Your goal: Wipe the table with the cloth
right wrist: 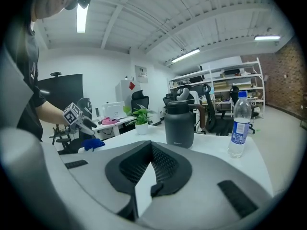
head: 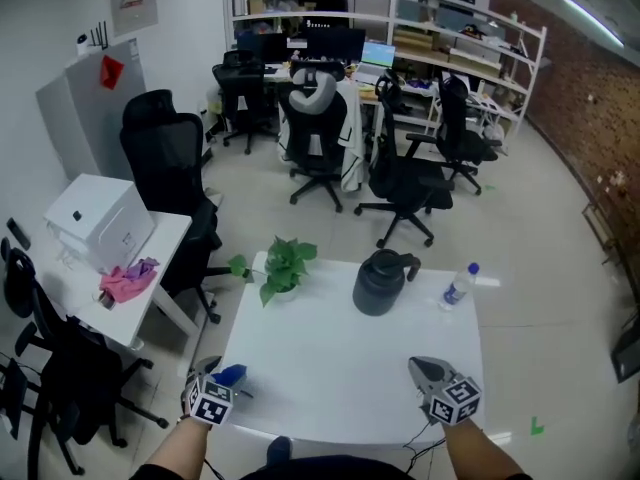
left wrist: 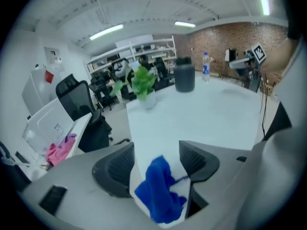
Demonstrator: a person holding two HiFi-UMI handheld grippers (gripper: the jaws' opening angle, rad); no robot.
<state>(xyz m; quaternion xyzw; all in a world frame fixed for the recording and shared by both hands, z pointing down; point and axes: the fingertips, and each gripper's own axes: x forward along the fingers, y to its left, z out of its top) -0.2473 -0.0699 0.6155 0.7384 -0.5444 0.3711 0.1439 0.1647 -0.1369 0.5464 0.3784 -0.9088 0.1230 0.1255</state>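
A crumpled blue cloth (head: pixel 231 375) lies on the near-left corner of the white table (head: pixel 340 368). My left gripper (head: pixel 207 392) hovers just above and behind it. In the left gripper view the jaws (left wrist: pixel 156 161) stand wide open, with the cloth (left wrist: pixel 160 191) on the table corner below and between them, touching neither pad. My right gripper (head: pixel 432 376) rests over the table's near-right edge, its jaws (right wrist: pixel 152 150) shut with nothing in them. The right gripper view also shows the left gripper (right wrist: pixel 77 116) above the cloth (right wrist: pixel 92 143).
A potted plant (head: pixel 283 266), a dark jug (head: pixel 381 282) and a water bottle (head: pixel 460 285) stand along the table's far side. To the left is a side desk (head: pixel 150 308) with a white box (head: pixel 100 220) and a pink cloth (head: pixel 128 280). Office chairs (head: pixel 170 163) stand beyond.
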